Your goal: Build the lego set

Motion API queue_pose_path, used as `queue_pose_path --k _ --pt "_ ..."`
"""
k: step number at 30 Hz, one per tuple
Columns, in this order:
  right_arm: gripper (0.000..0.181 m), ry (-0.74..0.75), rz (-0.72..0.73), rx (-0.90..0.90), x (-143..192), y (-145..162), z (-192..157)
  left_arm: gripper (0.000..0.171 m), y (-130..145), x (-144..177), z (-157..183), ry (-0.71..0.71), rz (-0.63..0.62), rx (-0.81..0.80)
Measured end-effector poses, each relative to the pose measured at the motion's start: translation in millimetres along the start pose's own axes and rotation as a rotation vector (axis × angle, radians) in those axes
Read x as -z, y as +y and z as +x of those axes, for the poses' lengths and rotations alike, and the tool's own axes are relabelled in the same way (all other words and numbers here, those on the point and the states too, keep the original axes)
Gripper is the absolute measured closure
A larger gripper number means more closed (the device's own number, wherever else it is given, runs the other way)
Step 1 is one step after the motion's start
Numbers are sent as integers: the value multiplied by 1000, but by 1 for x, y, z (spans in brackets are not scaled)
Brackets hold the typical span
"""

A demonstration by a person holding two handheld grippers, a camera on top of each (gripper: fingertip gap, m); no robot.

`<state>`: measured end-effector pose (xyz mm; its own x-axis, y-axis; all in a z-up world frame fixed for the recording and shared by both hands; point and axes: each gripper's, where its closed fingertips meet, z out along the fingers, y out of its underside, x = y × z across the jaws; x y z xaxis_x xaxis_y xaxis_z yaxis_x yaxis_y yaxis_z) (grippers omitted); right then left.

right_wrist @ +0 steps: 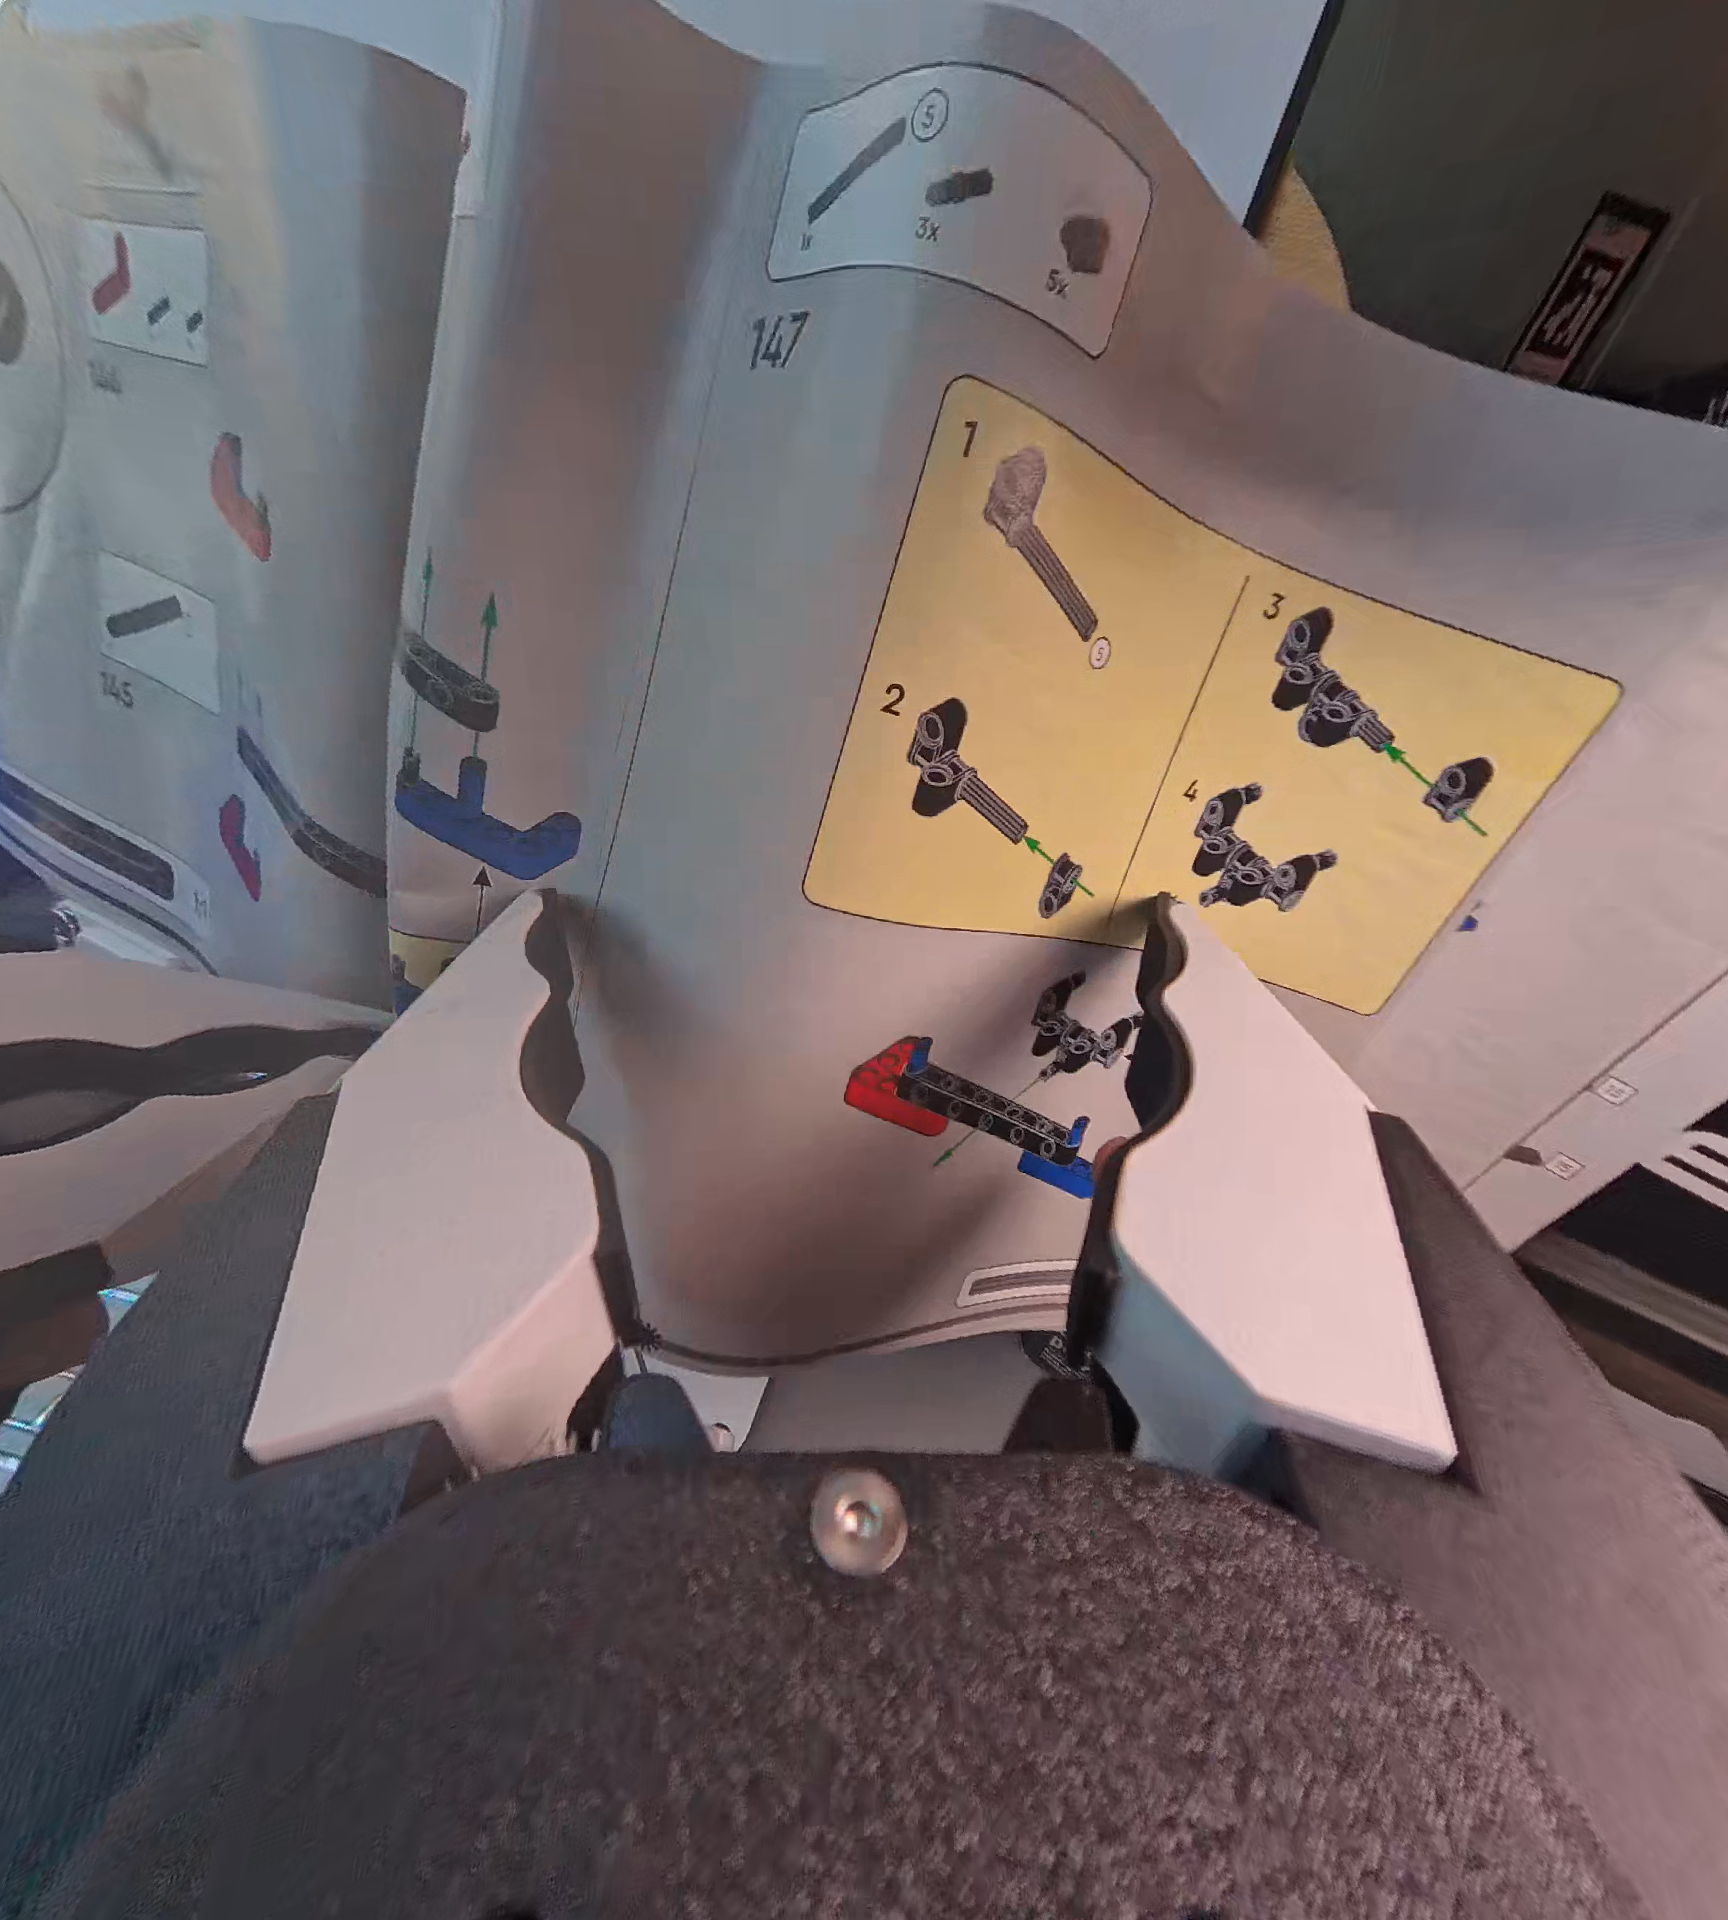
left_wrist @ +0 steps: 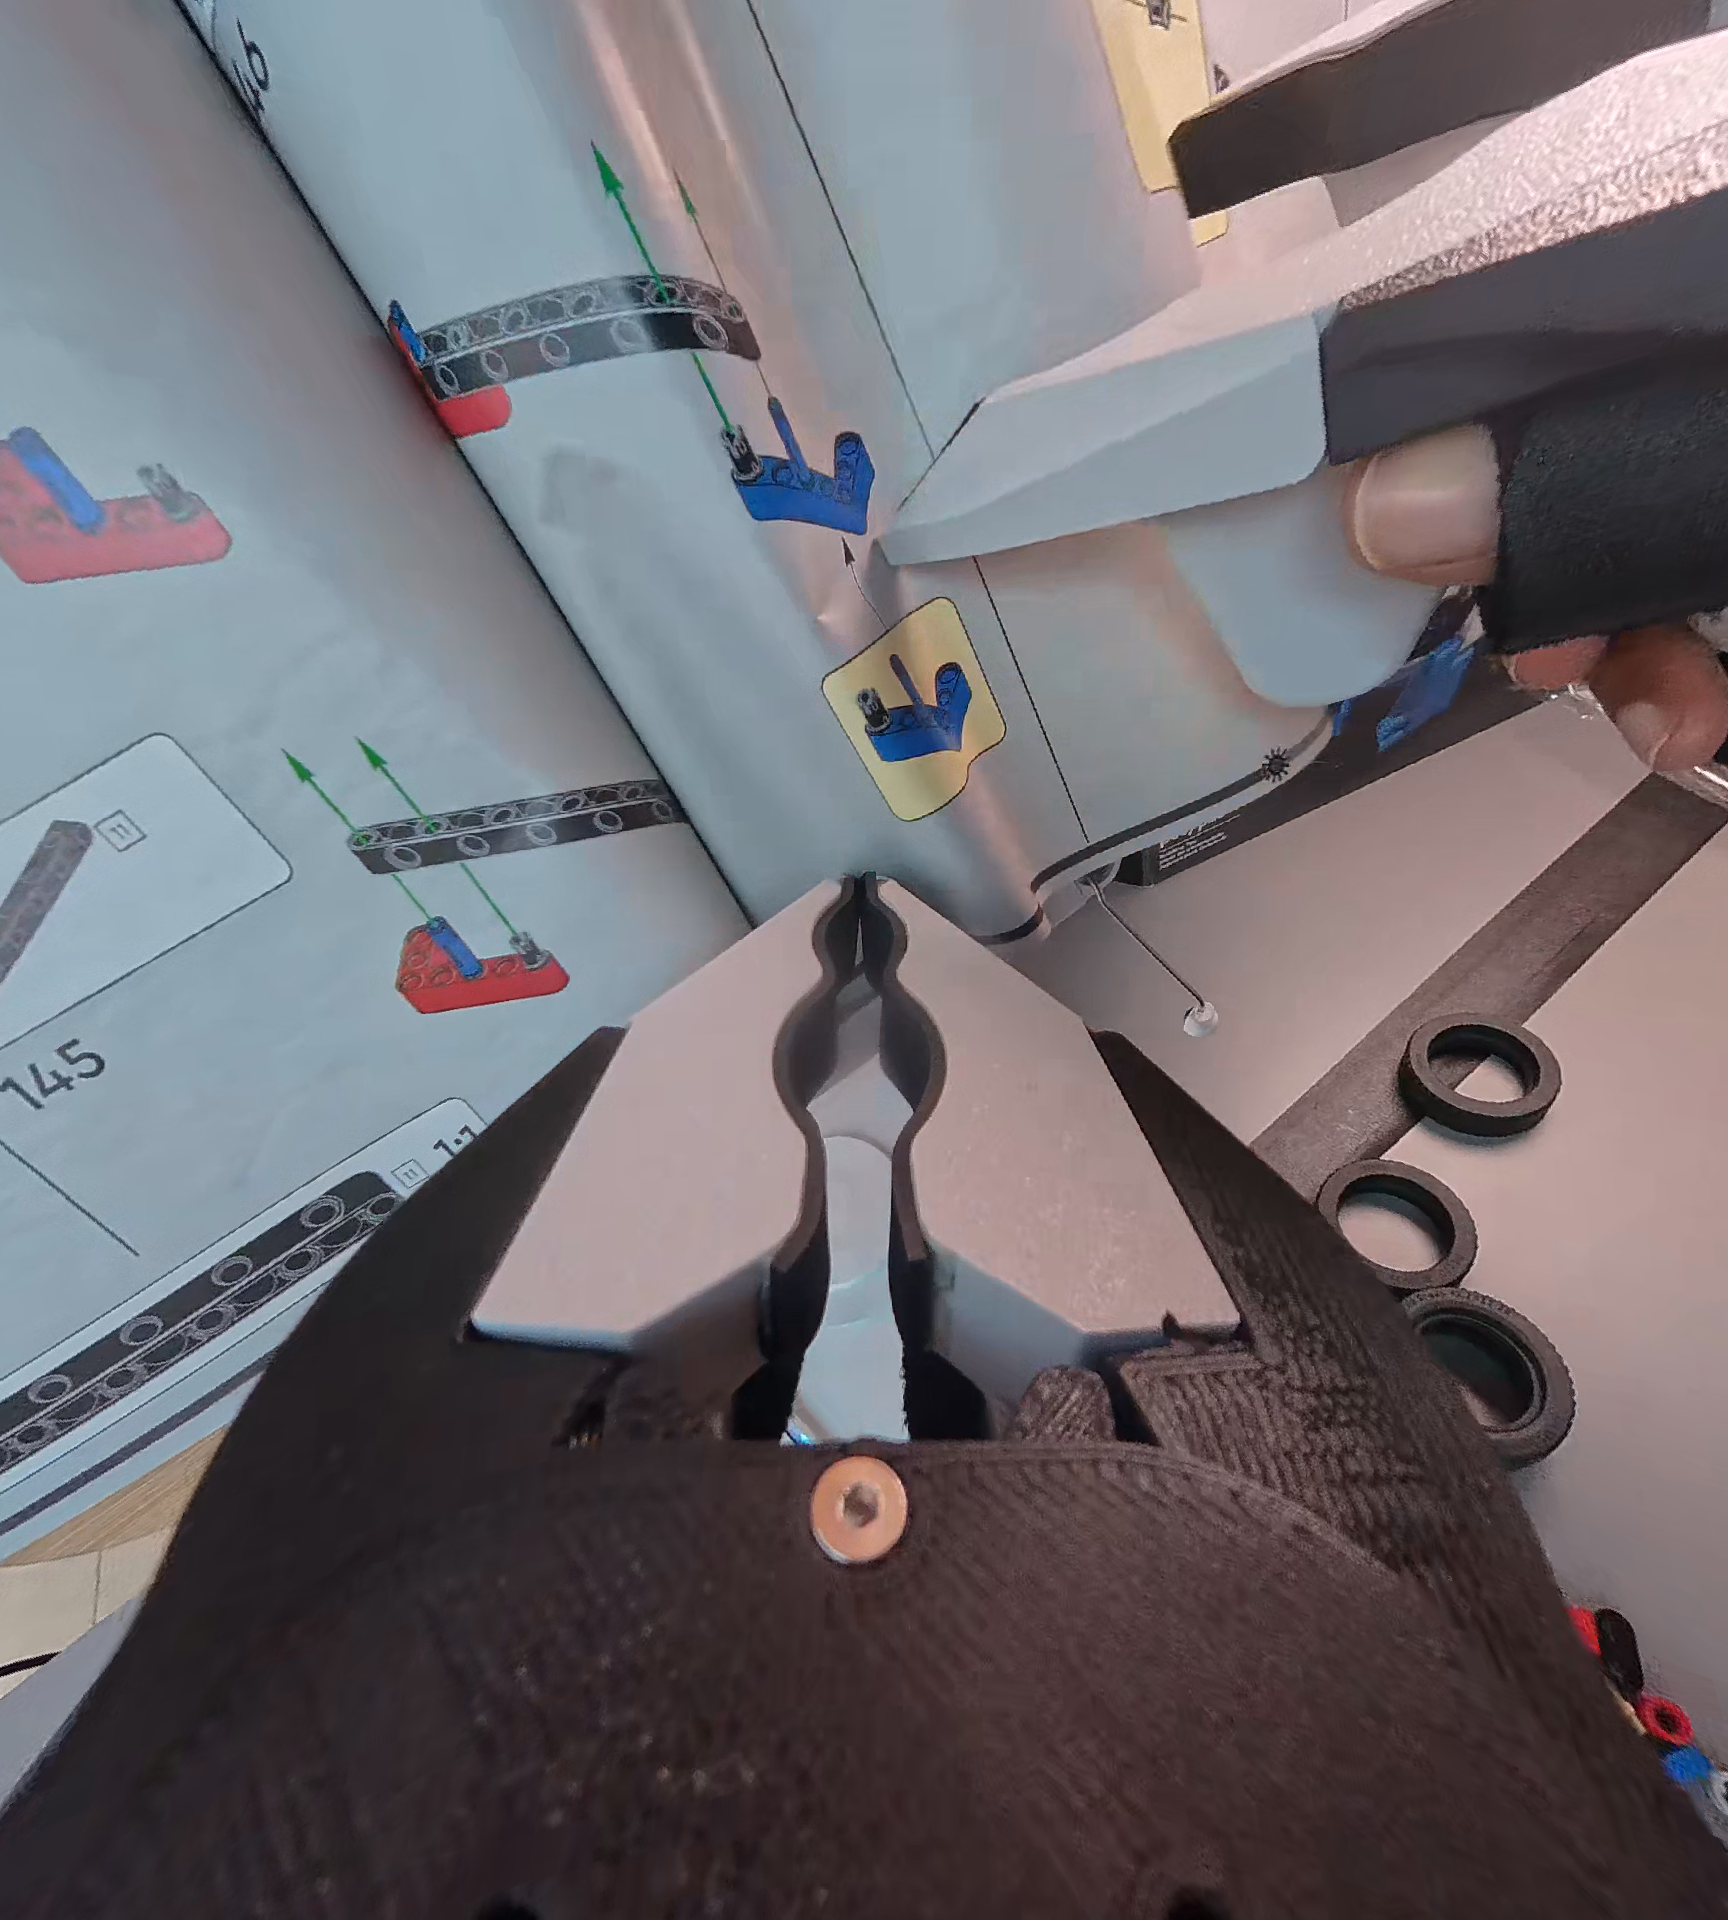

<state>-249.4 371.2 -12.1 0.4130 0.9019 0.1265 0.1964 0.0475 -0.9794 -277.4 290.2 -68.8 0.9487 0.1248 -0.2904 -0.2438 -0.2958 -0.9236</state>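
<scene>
An open instruction booklet (left_wrist: 216, 644) with pictures of red, blue and black beams fills both views. My left gripper (left_wrist: 860, 891) is shut, its tips pinching the lower edge of a raised, curling page (left_wrist: 839, 343). It also shows low at the left in the right wrist view (right_wrist: 112, 1070). My right gripper (right_wrist: 855, 904) is open wide, and the upright page with the yellow step box (right_wrist: 1203, 707) stands between and beyond its fingers. The right gripper also shows in the left wrist view (left_wrist: 1099, 613), held by a gloved hand (left_wrist: 1566, 540). No loose brick is in either gripper.
Three black rubber tyres (left_wrist: 1478, 1081) lie in a row on the grey table (left_wrist: 1670, 1195) to the right of my left gripper. A few small red, blue and black pieces (left_wrist: 1660, 1725) lie at the bottom right. A small white pin (left_wrist: 1198, 1018) lies by the booklet.
</scene>
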Motion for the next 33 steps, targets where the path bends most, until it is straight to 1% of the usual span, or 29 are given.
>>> queue_pose_path --k 1,2,4,5,6,7,9,10,12,13,15,16,19,20,21,23,24,26,28,29,31,33 --pt "84 7 18 26 3 -2 -2 171 0 0 0 3 -1 6" --pt "100 9 39 60 7 -3 -6 171 0 0 0 7 -3 7" --pt "147 6 72 153 14 -5 -17 171 0 1 2 19 -3 4" --pt "157 5 76 194 16 -4 -23 171 0 2 3 25 1 9" --pt "163 8 83 229 18 -3 -27 166 -1 4 5 47 14 21" --pt "168 7 93 262 20 -3 -32 158 -5 8 8 77 37 47" --pt "170 1 120 319 25 -6 -40 137 -20 23 13 153 122 118" --pt "170 -9 142 347 27 -8 -46 129 -32 33 14 193 182 164" --pt "167 -16 192 417 32 -13 -56 119 -63 57 12 283 315 276" --pt "167 -2 215 461 33 -16 -60 115 -77 67 10 327 355 339" --pt "166 17 255 537 34 -21 -70 114 -97 78 4 388 380 434" --pt "165 16 278 568 35 -23 -76 119 -102 79 -1 386 367 458" --pt "158 -33 330 656 38 -28 -101 144 -99 70 -16 321 293 438" --pt "150 -50 333 673 39 -28 -107 148 -99 71 -22 305 295 430" --pt "147 -61 333 681 41 -27 -111 151 -99 73 -28 295 303 436" --pt "146 -89 363 689 50 -29 -117 152 -97 77 -34 313 321 463" --pt "141 -112 372 691 54 -29 -120 153 -96 80 -36 329 335 478" --pt "127 -200 371 636 62 -26 -127 154 -94 84 -40 348 369 499" --pt "110 -308 370 496 73 -26 -130 156 -92 88 -43 371 387 512" --pt "102 -366 378 398 78 -29 -129 156 -90 89 -45 376 391 517" --pt "87 -442 391 195 87 -37 -116 159 -87 91 -47 391 395 525" --pt "82 -434 400 52 88 -43 -91 163 -85 94 -48 411 411 532"
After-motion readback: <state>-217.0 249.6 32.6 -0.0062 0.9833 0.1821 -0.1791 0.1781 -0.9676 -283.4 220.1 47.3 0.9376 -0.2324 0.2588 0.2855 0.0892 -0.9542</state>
